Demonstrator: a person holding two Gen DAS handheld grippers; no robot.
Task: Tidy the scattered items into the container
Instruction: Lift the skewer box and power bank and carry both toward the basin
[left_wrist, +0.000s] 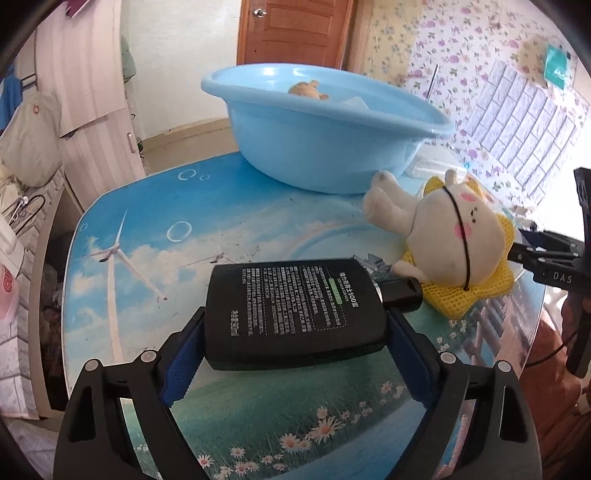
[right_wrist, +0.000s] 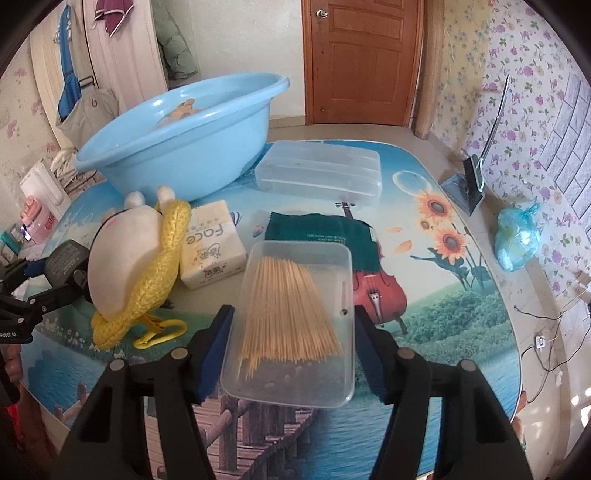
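Black bottle (left_wrist: 295, 314) first: in the left wrist view we see it lying flat, its long axis running left to right, cap (left_wrist: 400, 293) pointing right toward the plush toy (left_wrist: 443, 229). Our left gripper (left_wrist: 295, 345) has its blue-padded jaws pinching the bottle across its near end. The plush lies on a yellow mesh sponge (left_wrist: 480, 288) at the right, and the blue basin (left_wrist: 317, 133) stands at the far side of the tabletop (left_wrist: 147, 240), with a tan toy (left_wrist: 306, 90) showing over its rim. The tabletop carries a printed sky, wind turbine and daisy scene. A wooden door (left_wrist: 295, 33) and floral wallpaper (left_wrist: 461, 74) close the room behind.

In the right wrist view, our right gripper (right_wrist: 291, 345) has its jaws on either side of a clear plastic tray (right_wrist: 295, 332) of wooden sticks (right_wrist: 288, 314); the left pad touches the tray's edge, but we cannot tell whether the right pad does. The tray's long axis runs near to far. A green cloth (right_wrist: 325, 236) lies just beyond it, a tissue pack (right_wrist: 212, 247) to the left, and a clear lidded box (right_wrist: 317, 173) farther off beside the basin (right_wrist: 177, 147). The plush (right_wrist: 125, 258) and bottle (right_wrist: 64, 262) sit at the left. Here the tabletop print shows sunflowers, a violin and a pier.
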